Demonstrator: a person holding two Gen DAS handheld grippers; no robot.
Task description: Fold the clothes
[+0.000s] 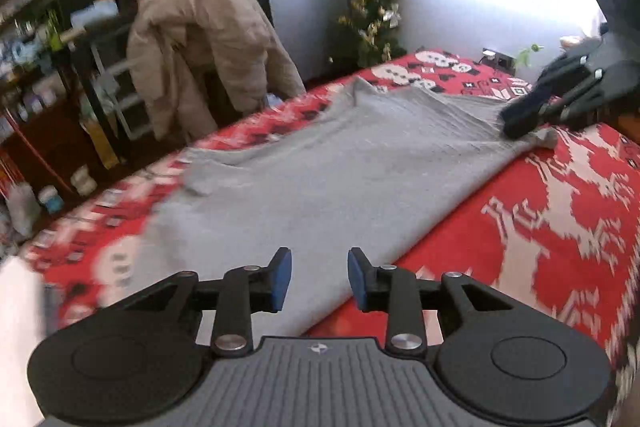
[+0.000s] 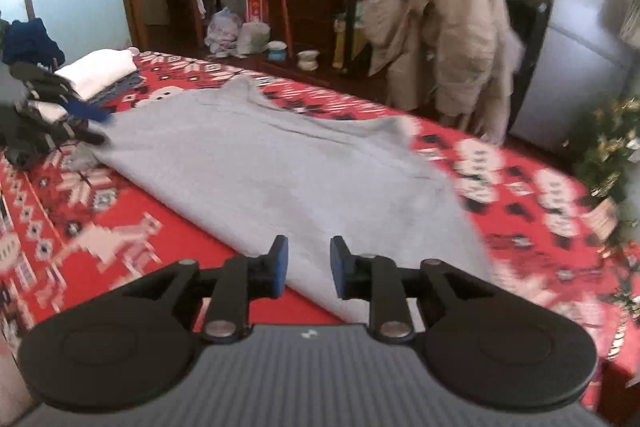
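Left gripper: jaws spread, pinching nothing, over near edge of grey garment. Right gripper: same, at the garment's other corner. Garment: lies flat on red patterned bed, fold edge loose. Risk: released cloth may slide or spring open, spoiling the fold.

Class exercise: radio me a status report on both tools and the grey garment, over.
Left tool open, right tool open, nothing gripped. Grey garment spread on the red blanket, not yet folded. Folded stack at the far corner, clear of it.
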